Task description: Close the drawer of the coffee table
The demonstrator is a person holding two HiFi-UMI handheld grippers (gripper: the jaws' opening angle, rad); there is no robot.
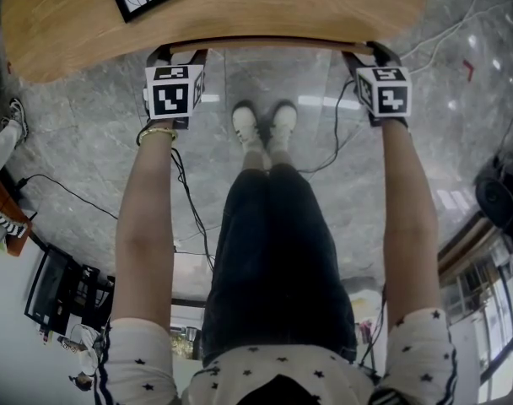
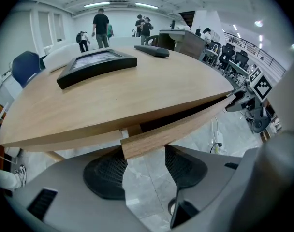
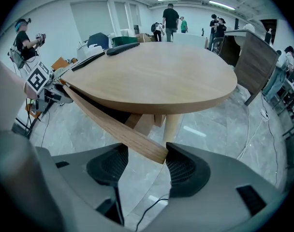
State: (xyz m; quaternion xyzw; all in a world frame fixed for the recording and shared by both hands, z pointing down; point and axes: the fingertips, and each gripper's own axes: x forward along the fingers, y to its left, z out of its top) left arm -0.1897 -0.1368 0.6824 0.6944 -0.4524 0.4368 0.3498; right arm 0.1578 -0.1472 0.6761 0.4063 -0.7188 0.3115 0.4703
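The drawer [image 2: 185, 124] is slightly open under the coffee table's [image 2: 113, 95] edge. The left gripper [image 2: 144, 152] and right gripper [image 3: 146, 150], fingers wide, straddle its front ends; pushing it in remains.

Head camera is looking steeply down from well above onto the coffee table's [image 1: 265, 11] near edge. Cameras on my left gripper [image 1: 179, 55] and right gripper [image 1: 368, 53] are sitting close under that edge, facing out across the top. Both are sharing the drawer [image 2: 185, 124] front, each catching the other gripper sideways.
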